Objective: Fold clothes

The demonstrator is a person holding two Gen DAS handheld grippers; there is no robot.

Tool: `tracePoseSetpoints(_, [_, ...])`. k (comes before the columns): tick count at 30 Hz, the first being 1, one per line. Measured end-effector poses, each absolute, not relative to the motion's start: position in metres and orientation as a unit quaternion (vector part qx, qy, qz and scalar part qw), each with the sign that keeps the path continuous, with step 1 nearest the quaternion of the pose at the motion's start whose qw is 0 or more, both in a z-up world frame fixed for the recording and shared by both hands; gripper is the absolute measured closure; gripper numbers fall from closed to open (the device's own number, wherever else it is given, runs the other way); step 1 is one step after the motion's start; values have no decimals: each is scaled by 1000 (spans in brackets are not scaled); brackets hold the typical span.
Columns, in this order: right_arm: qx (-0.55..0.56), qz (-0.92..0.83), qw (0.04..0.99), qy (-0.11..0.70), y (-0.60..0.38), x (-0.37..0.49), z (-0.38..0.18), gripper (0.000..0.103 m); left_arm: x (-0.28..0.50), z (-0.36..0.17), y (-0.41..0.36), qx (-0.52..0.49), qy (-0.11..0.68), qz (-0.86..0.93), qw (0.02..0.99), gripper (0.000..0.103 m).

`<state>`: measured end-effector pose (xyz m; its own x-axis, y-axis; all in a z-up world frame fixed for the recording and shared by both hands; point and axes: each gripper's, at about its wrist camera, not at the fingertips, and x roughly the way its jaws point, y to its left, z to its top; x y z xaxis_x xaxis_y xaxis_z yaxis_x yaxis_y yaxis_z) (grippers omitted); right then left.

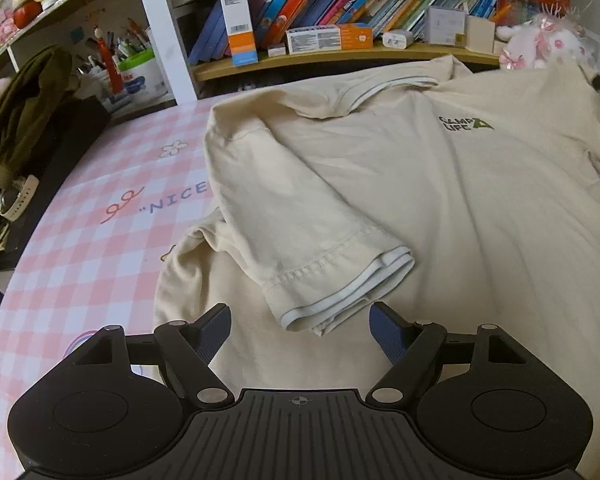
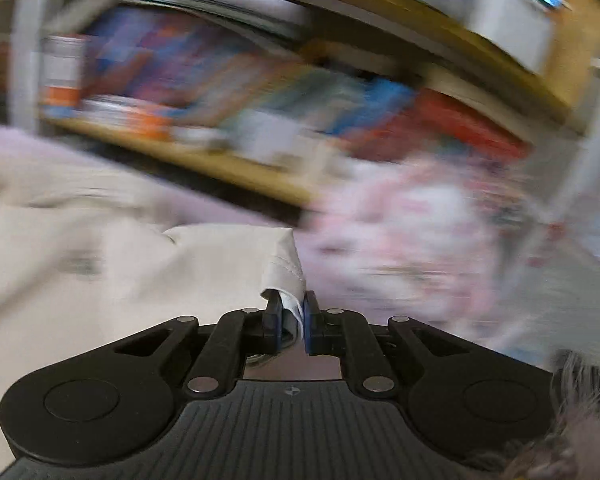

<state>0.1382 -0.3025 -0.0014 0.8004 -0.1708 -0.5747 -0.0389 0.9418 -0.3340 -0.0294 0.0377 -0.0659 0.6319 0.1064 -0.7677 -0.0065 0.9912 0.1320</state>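
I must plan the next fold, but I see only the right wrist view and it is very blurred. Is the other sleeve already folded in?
Observer: Yes. In the left wrist view the sleeve lies folded over the body of the cream T-shirt.
Operator: Do the left tongs hold it?
Observer: No. The left tongs stand open with the sleeve's cuff between them, and the pads do not press on it.
Operator: What is under the shirt?
Observer: A pink checked tablecloth.
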Motion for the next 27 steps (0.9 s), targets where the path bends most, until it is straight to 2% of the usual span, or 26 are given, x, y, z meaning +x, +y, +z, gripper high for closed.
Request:
tracePoseSetpoints(4, [-155, -84, 916, 361, -358, 180, -22, 94, -28, -64, 34, 56, 432, 44, 899, 24])
tracePoseSetpoints(9, [-156, -80, 900, 400, -366, 197, -56, 94, -25, -59, 41, 10, 432, 63, 900, 25])
tracePoseSetpoints(19, [-162, -126, 891, 405, -365, 197, -76, 94, -16, -66, 69, -136, 424, 75, 892, 28])
tracePoseSetpoints(23, [-158, -133, 889, 409, -363, 194, -74, 91, -11, -74, 75, -168, 428, 77, 885, 44])
tracePoseSetpoints(25, [-152, -133, 892, 404, -364, 189, -71, 84, -11, -75, 76, -183, 422, 69, 885, 61])
tracePoseSetpoints(26, [-148, -129, 896, 397, -363, 185, -67, 77, -10, -75, 77, -186, 421, 67, 885, 66])
tracePoseSetpoints(27, [-143, -125, 901, 390, -361, 181, -62, 74, -10, -75, 78, -188, 419, 65, 886, 78])
